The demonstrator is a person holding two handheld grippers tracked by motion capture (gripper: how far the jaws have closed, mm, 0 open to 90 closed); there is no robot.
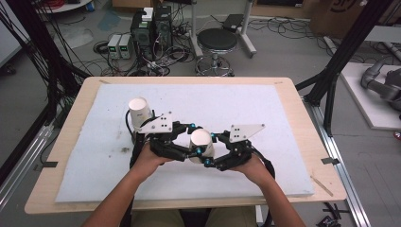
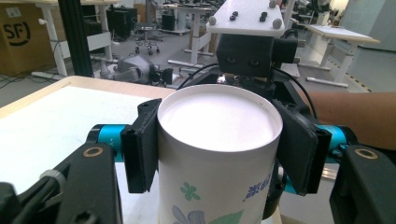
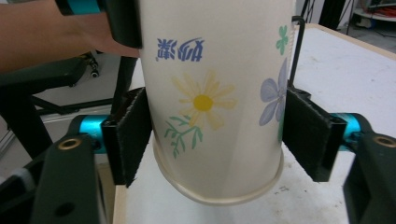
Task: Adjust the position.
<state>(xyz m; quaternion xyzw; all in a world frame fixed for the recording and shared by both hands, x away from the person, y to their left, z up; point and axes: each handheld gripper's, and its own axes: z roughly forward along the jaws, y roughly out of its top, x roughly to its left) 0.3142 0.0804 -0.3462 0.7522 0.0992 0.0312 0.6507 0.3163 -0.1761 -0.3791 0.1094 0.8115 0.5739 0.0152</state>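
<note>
A flower-printed paper cup (image 1: 201,142) is held upside down over the middle of the white foam sheet (image 1: 265,104). My left gripper (image 1: 195,138) is shut on it near its upturned base, with both pads pressed against the wall. In the left gripper view the cup (image 2: 219,116) sits between those pads (image 2: 140,144). My right gripper (image 1: 209,149) comes in from the other side. In the right gripper view its pads (image 3: 133,135) touch the cup (image 3: 210,70) on both sides just above the rim. A second white cup (image 1: 139,112) stands upside down on the sheet at left.
The foam sheet lies on a wooden table (image 1: 302,118). Beyond the far edge stand a black stool (image 1: 216,42) and electronics boxes with cables (image 1: 146,33) on the floor. Black frame posts (image 1: 340,56) rise at the right.
</note>
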